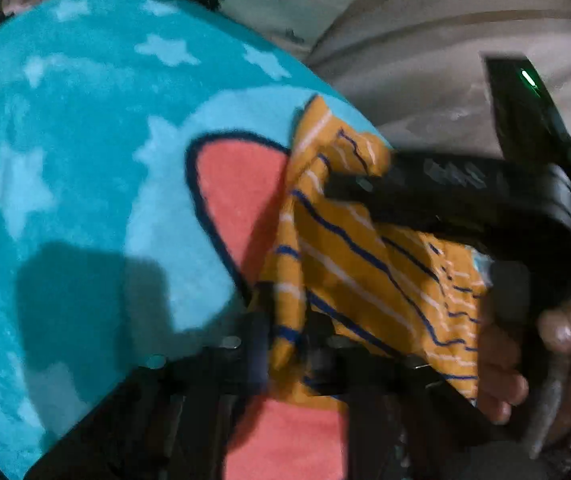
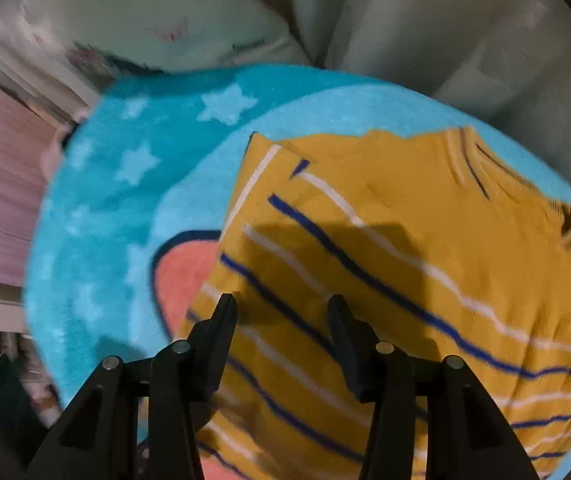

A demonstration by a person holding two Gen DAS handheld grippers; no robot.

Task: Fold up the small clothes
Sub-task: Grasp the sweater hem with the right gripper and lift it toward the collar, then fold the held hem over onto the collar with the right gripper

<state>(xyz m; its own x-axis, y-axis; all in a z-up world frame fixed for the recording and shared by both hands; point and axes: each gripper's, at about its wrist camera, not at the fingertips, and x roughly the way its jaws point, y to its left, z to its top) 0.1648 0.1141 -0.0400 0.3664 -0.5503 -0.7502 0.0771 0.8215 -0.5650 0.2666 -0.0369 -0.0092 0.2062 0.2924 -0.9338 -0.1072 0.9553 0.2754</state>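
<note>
— Was the left gripper (image 1: 285, 344) clear?
— Blurred; it pinched the striped shirt (image 2: 385, 280).
— The right gripper (image 2: 281, 308)?
— Fingers apart, empty, above the shirt on the starry blue rug (image 2: 125, 152).

Left wrist view: motion blur softens the whole frame. The left gripper (image 1: 285, 344) fingertips are buried in a bunched fold of the striped garment (image 1: 349, 248), so the jaw gap cannot be read. The right gripper (image 1: 341, 190) crosses over the garment and hides the cloth beneath it. The hand (image 1: 533, 356) holding it is cut off by the frame edge.

Right wrist view: the garment (image 2: 385, 240) runs past the right and lower edges. It covers most of the rug (image 2: 133, 208) motif.
</note>
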